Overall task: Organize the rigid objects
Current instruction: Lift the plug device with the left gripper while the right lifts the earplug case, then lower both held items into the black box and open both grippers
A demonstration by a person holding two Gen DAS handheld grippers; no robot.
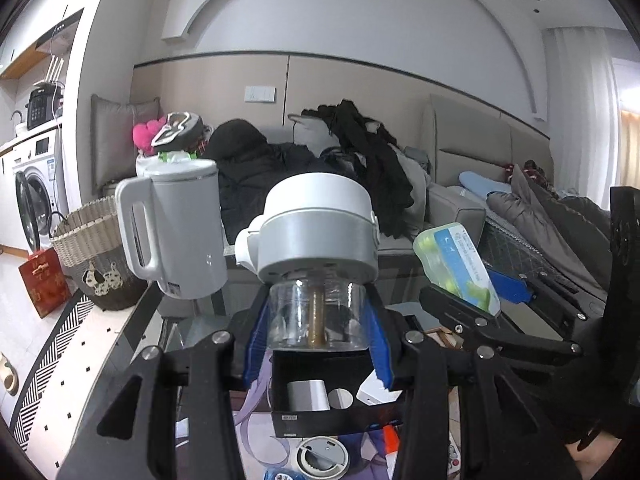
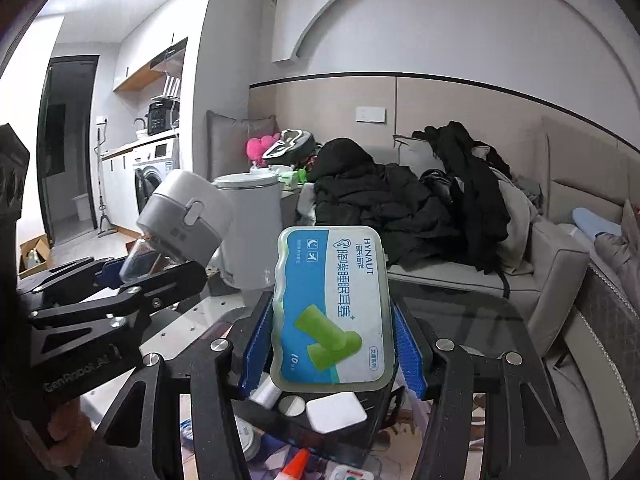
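I've got a glass table [image 1: 132,320] under both tools, w/ a grey kettle [image 1: 176,224] standing at its far left edge and a black tray [image 1: 320,404] low in the middle, holding a white box [image 2: 336,412], a small cylinder [image 1: 308,396] and a round disc [image 1: 340,398]. Beyond the table sits a sofa [image 2: 552,264] piled w/ dark clothes [image 2: 400,204]; a wicker basket [image 1: 92,248] and washer [image 1: 36,184] are far left. My left gripper [image 1: 318,332] is clamped on the chopper [image 1: 316,240] by its clear cup, grey lid tipped away from me, held above the tray. My right gripper [image 2: 332,344] is clamped on the earplug box [image 2: 332,308], label facing me, upright, also over the tray, just right of the chopper. Both tools sit side by side, angled slightly toward each other.
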